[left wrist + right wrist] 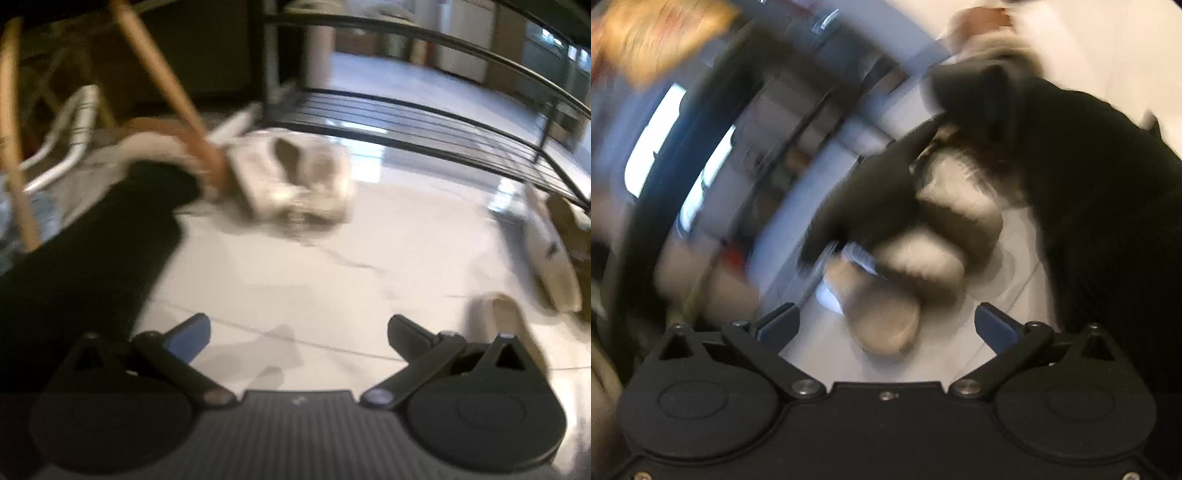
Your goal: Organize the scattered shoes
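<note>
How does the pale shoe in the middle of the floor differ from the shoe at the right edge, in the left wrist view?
The middle shoe stands upright, its dark opening showing; the right-edge shoe lies tilted on its side. The middle shoe sits on open floor; the right-edge shoe lies beside the black rack. Both look pale and blurred.

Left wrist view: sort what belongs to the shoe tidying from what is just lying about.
Job:
pale grey-white sneaker on the floor
beige shoe lying by the rack
black metal wire shoe rack
open left gripper

Lying about:
wooden chair legs
white tubular frame

A home: tiled floor (pixel 295 266), black shoe rack (pixel 406 122), wooden chair legs (pixel 166 81).
</note>
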{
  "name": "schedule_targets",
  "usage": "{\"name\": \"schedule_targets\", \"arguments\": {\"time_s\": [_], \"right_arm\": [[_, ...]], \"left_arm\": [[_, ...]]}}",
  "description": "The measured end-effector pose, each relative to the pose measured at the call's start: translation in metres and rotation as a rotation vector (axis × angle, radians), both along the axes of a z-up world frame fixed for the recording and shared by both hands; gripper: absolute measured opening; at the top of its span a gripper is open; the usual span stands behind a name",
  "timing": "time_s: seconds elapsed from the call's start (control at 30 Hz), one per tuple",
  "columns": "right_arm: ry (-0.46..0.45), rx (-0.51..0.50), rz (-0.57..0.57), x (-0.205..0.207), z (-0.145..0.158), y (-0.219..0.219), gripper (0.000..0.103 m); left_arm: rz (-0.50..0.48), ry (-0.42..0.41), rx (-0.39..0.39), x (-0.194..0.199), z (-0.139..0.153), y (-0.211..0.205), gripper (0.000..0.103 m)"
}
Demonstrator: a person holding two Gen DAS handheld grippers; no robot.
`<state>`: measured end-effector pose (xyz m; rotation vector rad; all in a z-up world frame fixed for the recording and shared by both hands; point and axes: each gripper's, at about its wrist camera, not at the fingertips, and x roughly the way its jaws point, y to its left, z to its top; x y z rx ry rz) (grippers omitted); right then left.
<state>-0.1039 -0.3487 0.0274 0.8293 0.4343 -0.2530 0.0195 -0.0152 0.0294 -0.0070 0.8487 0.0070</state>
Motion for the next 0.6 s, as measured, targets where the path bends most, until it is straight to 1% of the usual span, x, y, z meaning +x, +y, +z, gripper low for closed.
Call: {"name": "schedule_targets", "arguments": {"time_s": [0.1, 0.23, 0.27, 0.33, 0.4, 0.5, 0.6], "right_arm": [[-0.077, 0.036, -0.125, -0.019, -0.002, -0.03, 0.103], [-0.086, 0.042, -0.124, -0.017, -0.004, -0.036, 0.103], [-0.09, 0.043, -0.122, -0.016, -0.004, -0.037, 0.103], [-0.131, 0.061, -0.099, -0.017, -0.004, -0.042, 0.103], [-0.177, 0.079, -0.066, -0.015, -0.004, -0.044, 0.103], [-0.21, 0.081, -0.079, -0.017, -0.005, -0.046, 0.103], [-0.223, 0.101, -0.068, -0.012, -0.008, -0.046, 0.103]], "left_arm": [[-0.054, -0.023, 0.023, 0.013, 0.009, -0.039, 0.102], [-0.132, -0.036, 0.028, 0.035, 0.02, -0.089, 0.102], [-0.149, -0.031, 0.017, 0.043, 0.023, -0.104, 0.102], [-0.176, -0.009, -0.009, 0.058, 0.025, -0.126, 0.102], [-0.203, 0.037, -0.065, 0.076, 0.021, -0.15, 0.102], [-0.213, 0.12, -0.148, 0.096, 0.005, -0.178, 0.102], [-0.171, 0.195, -0.249, 0.107, -0.016, -0.193, 0.102]]}}
